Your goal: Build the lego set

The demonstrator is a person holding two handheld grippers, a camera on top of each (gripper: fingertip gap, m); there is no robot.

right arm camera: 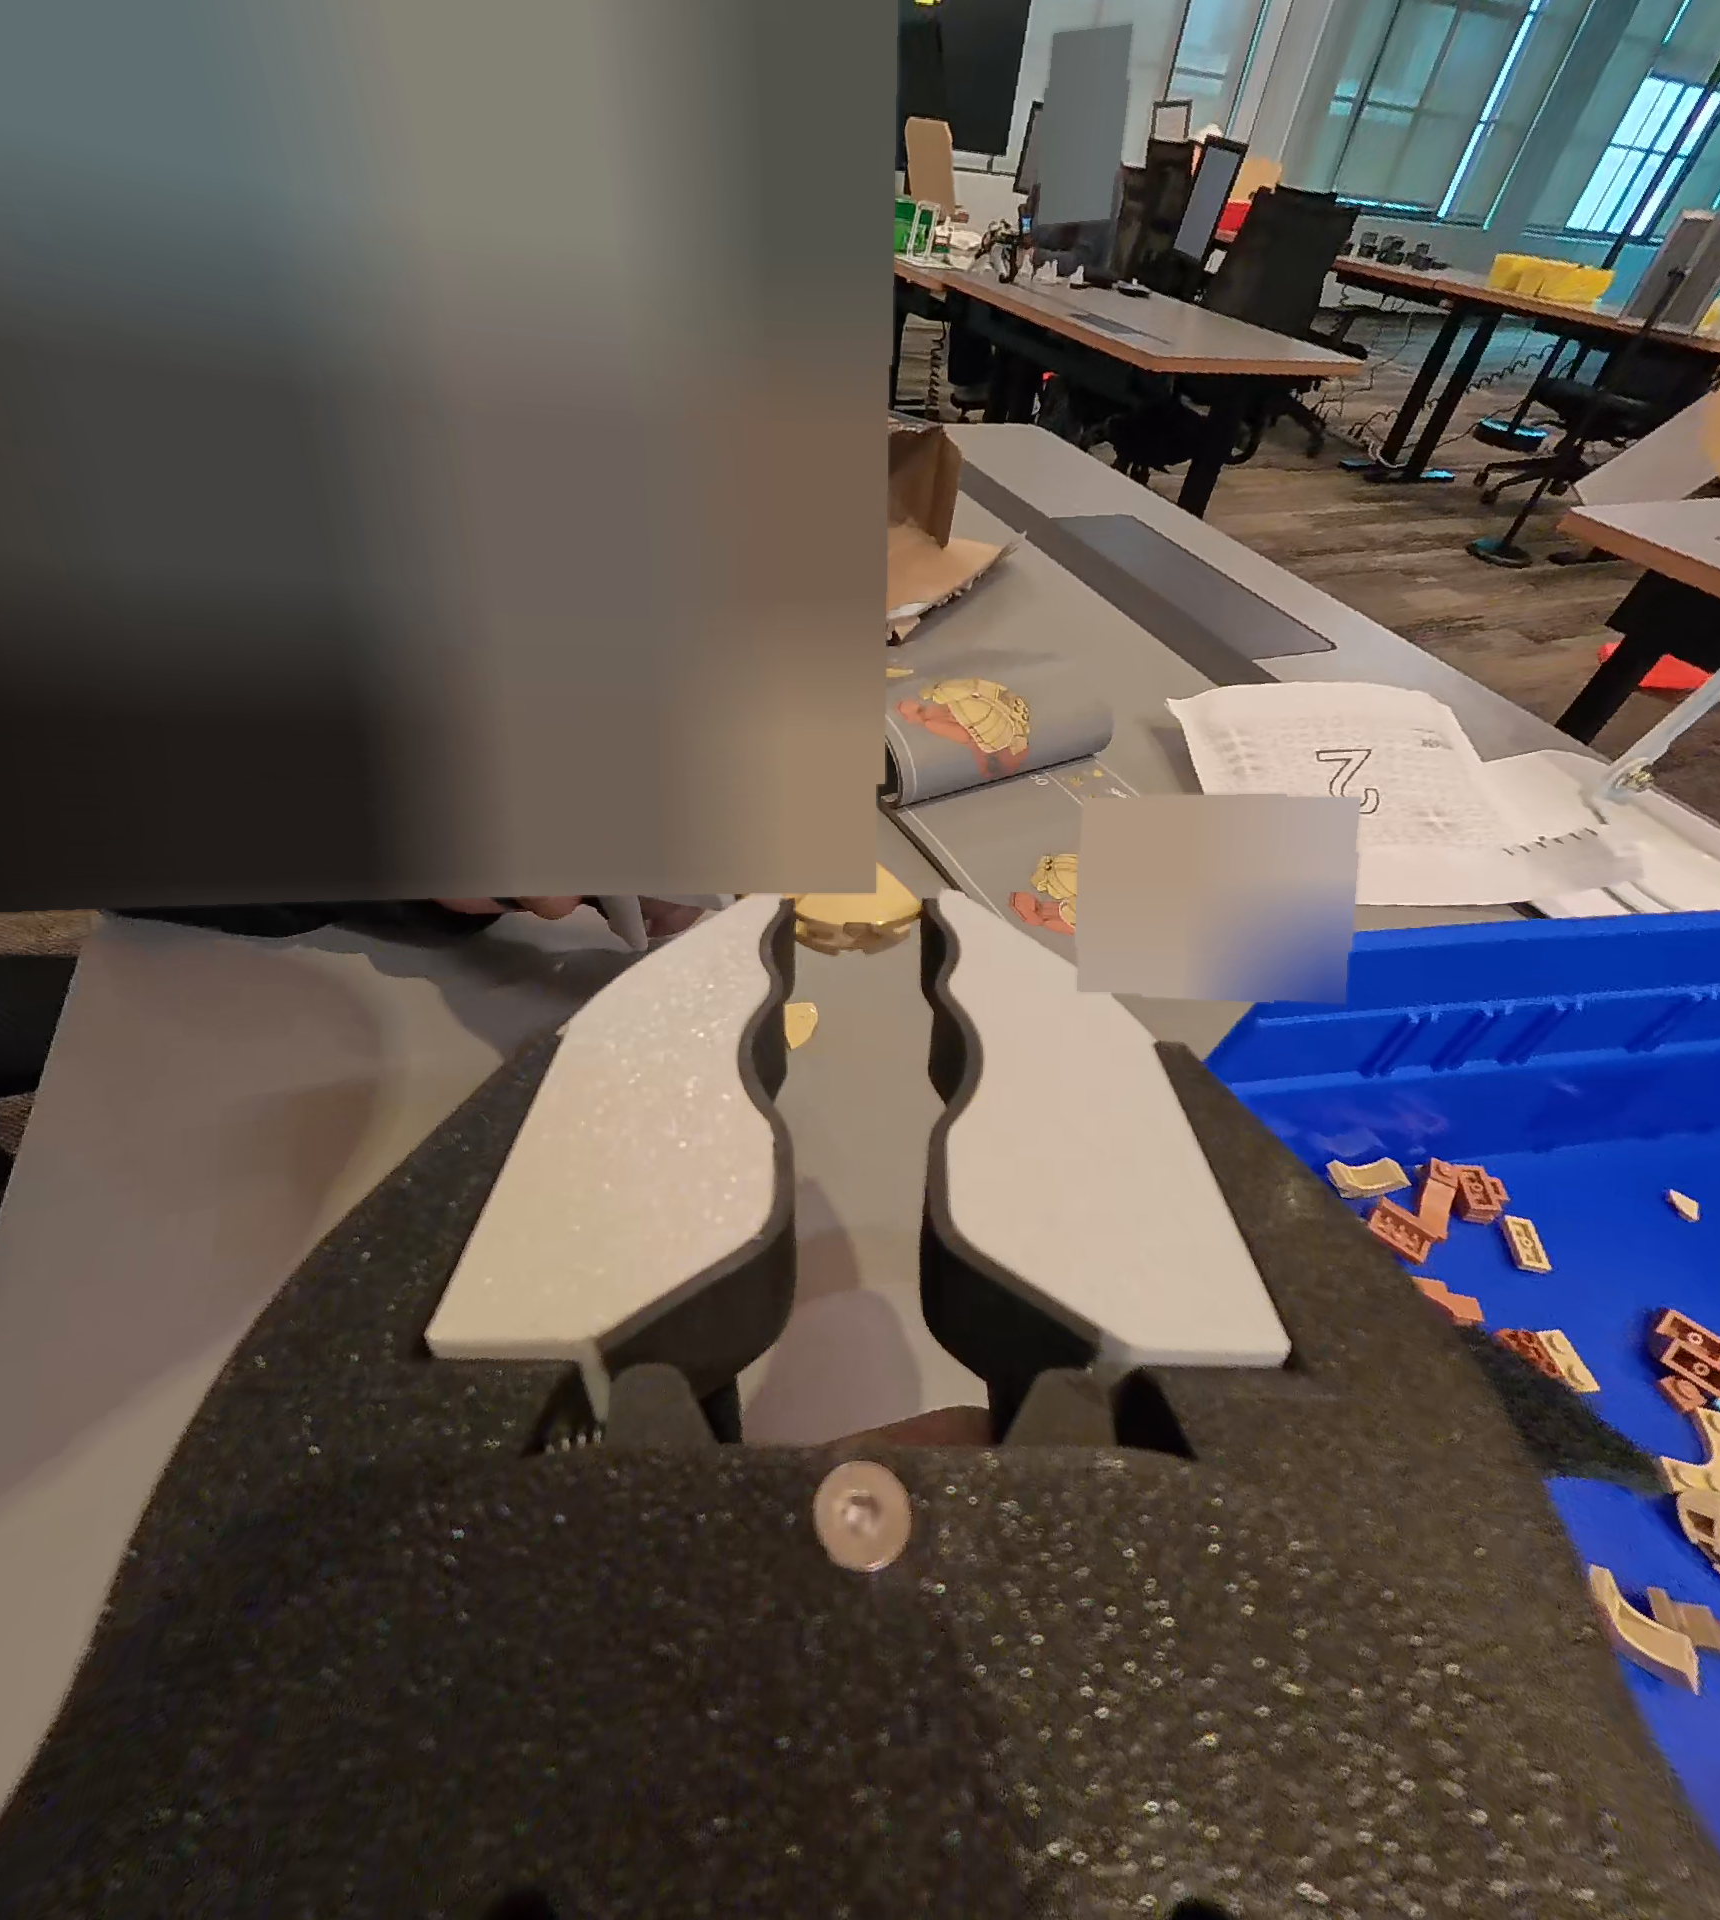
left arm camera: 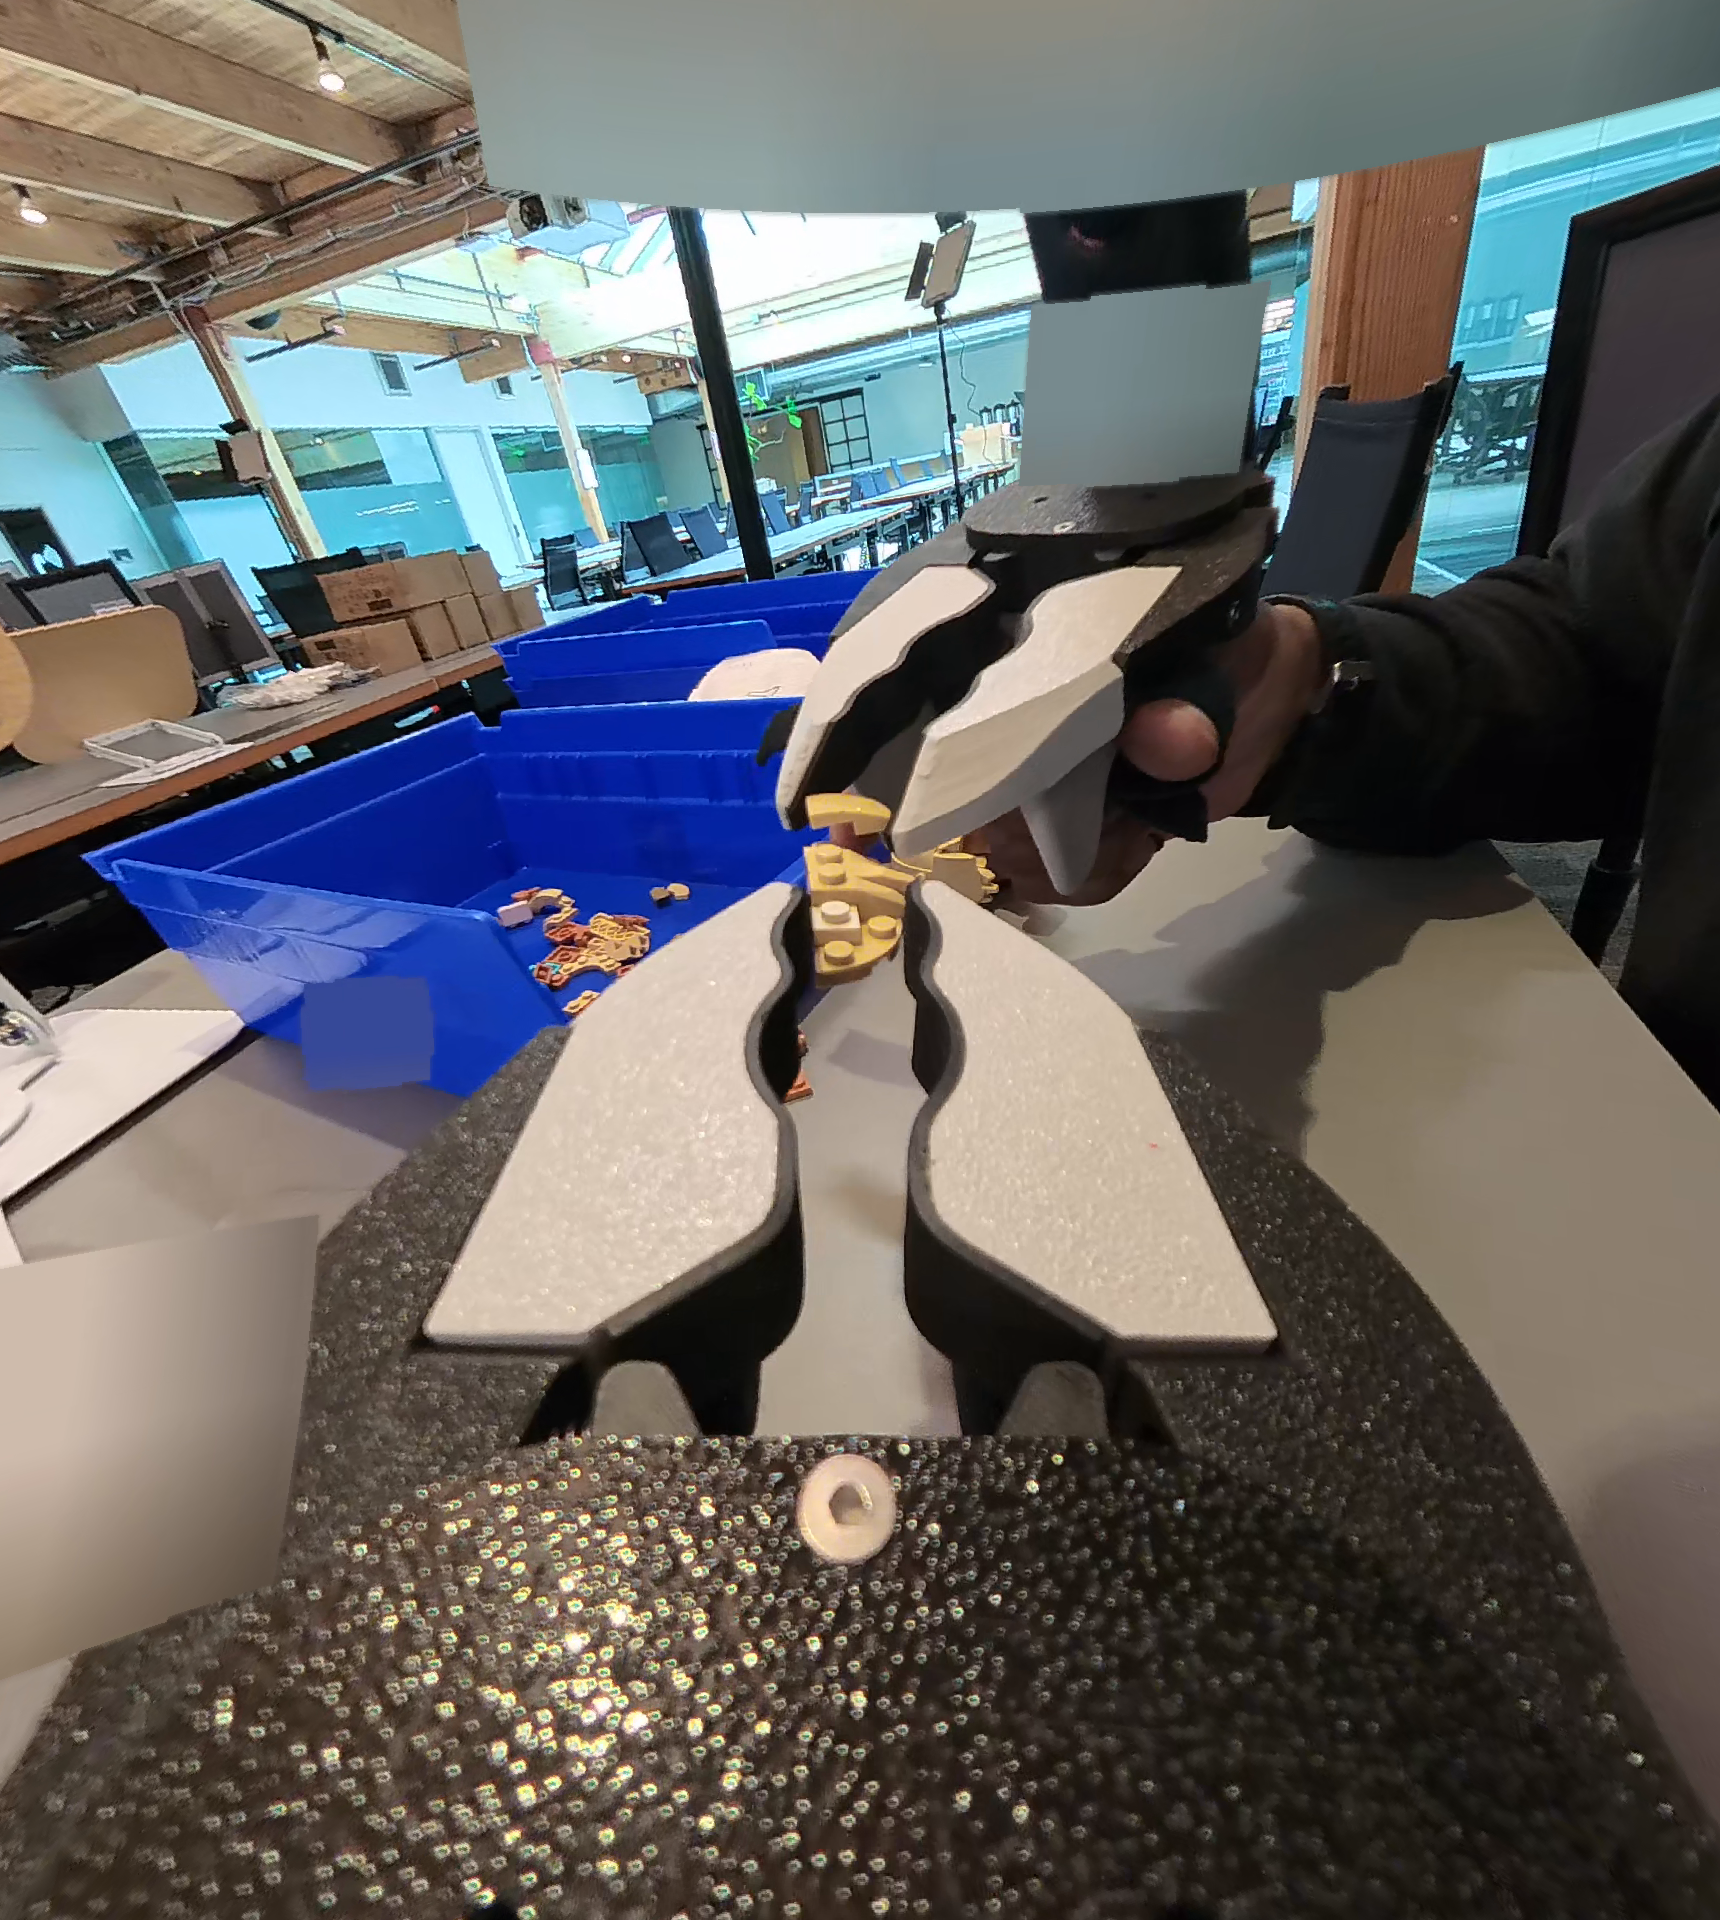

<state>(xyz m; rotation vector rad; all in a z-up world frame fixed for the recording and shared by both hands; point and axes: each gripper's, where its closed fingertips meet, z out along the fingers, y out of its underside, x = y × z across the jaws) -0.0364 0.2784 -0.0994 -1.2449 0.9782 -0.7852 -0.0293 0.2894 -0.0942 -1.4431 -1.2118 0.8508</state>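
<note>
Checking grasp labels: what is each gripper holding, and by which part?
Left gripper pinches the tan lego assembly by its side edges. Right gripper holds a small tan curved piece at its fingertips, just above the assembly.

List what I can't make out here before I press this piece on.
- Whether the right gripper actually pinches the small tan piece: right wrist view, one finger covers most of it.
- Underside of the tan assembly: left wrist view, hidden between the fingers of the left gripper.
- Current page of the instruction booklet: right wrist view, mosaic patches cover part of it.
</note>
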